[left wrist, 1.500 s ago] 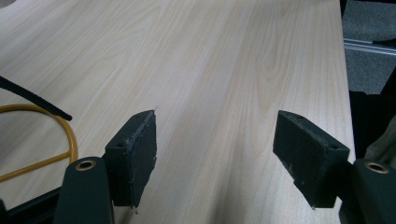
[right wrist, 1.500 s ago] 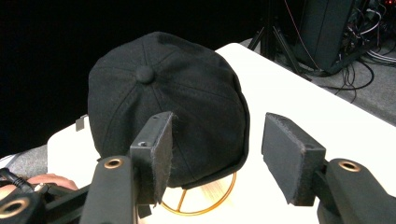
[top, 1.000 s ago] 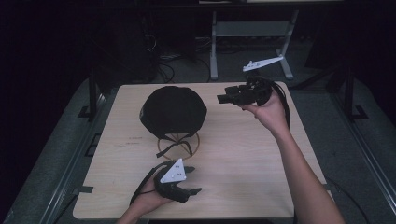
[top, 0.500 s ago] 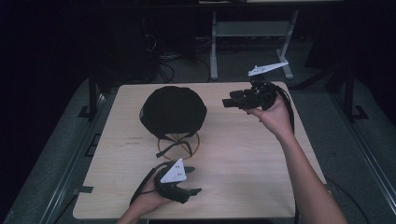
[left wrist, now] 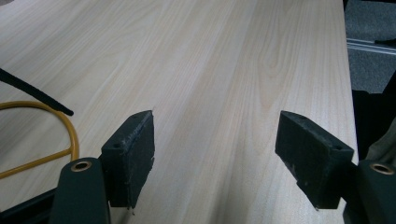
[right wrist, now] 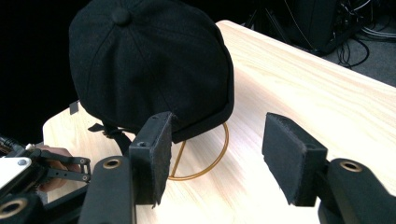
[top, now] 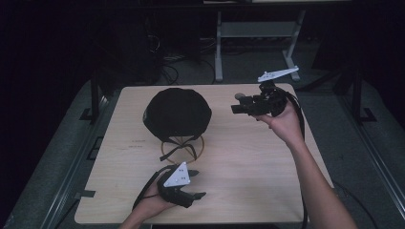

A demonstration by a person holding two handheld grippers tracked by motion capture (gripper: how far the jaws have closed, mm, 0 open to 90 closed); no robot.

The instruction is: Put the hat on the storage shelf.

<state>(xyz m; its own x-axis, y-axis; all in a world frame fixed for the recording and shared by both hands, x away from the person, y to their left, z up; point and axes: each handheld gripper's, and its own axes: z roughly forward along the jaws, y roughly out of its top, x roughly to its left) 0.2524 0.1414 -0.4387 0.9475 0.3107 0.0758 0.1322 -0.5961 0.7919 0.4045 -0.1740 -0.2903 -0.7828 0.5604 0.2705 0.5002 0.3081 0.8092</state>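
A black cap [top: 177, 114] sits on a gold wire stand [top: 182, 146] toward the far left-centre of the table [top: 248, 167], its crown button showing at the top in the right gripper view, where the cap [right wrist: 149, 65] fills the upper left and the stand's ring [right wrist: 205, 163] rests on the wood beneath its brim. A black strap hangs from the cap down through the ring. The right gripper [top: 237, 106] is held above the table's far right part, well apart from the cap and pointed toward it; its jaws stand wide apart with nothing between them, and in its own view the right gripper [right wrist: 215, 154] frames the cap's lower edge and the stand's ring. The left gripper [top: 196, 183] lies low at the near edge of the table, in front of the stand, aimed to the right; its jaws too are spread wide and hold nothing. In its own view the left gripper [left wrist: 215, 154] looks along bare wood, with a curve of the stand and a strap end at the left edge.
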